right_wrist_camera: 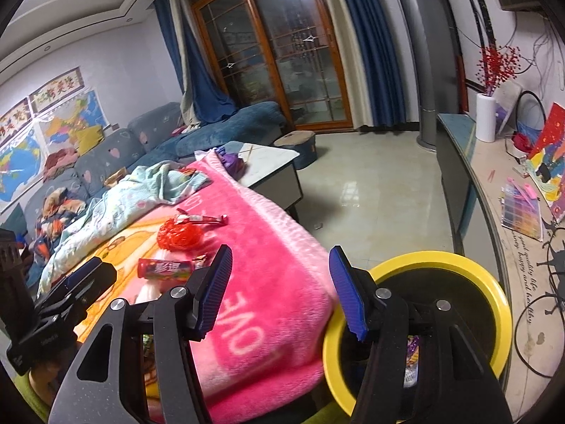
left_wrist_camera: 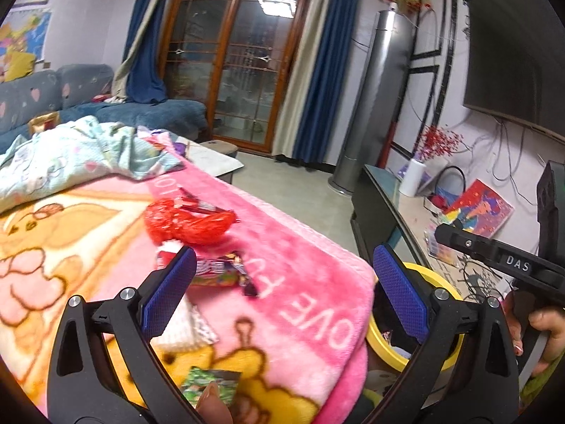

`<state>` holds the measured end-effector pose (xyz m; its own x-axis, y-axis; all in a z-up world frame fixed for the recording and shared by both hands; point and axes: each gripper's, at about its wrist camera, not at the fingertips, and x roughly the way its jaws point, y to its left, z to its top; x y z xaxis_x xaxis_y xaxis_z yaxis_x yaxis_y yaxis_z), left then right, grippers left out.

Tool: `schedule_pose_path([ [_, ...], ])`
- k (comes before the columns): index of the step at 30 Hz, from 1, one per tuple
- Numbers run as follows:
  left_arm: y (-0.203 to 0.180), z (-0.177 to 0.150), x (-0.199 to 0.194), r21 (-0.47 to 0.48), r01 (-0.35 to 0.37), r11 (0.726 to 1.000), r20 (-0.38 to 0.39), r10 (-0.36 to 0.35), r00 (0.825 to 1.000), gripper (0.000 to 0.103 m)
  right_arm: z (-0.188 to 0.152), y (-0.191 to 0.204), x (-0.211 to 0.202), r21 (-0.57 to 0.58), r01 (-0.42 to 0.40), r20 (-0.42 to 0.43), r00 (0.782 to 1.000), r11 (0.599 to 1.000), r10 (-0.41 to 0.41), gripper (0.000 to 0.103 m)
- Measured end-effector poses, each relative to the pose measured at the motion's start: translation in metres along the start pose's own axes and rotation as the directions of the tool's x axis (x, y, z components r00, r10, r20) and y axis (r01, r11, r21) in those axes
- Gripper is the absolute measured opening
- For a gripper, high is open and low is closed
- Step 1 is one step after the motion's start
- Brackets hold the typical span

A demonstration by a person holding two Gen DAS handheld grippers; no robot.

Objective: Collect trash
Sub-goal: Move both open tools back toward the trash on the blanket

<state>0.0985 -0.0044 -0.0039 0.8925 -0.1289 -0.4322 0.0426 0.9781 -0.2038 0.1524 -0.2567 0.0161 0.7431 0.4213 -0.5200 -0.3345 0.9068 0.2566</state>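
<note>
Left claw [left_wrist_camera: 284, 286] jaws wide apart, empty; right claw [right_wrist_camera: 280, 291] jaws apart, empty, angled downward.

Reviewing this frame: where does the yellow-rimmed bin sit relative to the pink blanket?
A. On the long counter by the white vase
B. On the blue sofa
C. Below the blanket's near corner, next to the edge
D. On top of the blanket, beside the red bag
C: in the right wrist view the yellow-rimmed bin stands lower than the pink blanket, right beside its overhanging corner, with wrappers visible inside.
</note>
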Motion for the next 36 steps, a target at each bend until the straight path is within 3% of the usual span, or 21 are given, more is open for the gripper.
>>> schedule_pose_path([
  [8,0.031,0.002,-0.007,-0.051,-0.051,0.997,-0.008,0.050,0.999,0.092,0.002,0.029,0.018,-0.018,-0.055,-0.037,0.998,0.998,0.055,0.055],
  [24,0.088,-0.013,0.008,-0.112,-0.142,0.984,-0.145,0.125,0.981,0.092,0.020,0.087,0.072,-0.066,-0.141,-0.079,0.988,0.988,0.136,0.055],
  [32,0.105,-0.026,0.030,-0.129,-0.147,0.981,-0.232,0.114,0.966,0.091,0.022,0.109,0.116,-0.090,-0.169,-0.146,0.977,0.982,0.155,0.055],
  [36,0.105,-0.033,0.042,-0.132,-0.121,0.984,-0.267,0.082,0.960,0.082,0.023,0.116,0.143,-0.088,-0.173,-0.173,0.973,0.981,0.156,0.055],
])
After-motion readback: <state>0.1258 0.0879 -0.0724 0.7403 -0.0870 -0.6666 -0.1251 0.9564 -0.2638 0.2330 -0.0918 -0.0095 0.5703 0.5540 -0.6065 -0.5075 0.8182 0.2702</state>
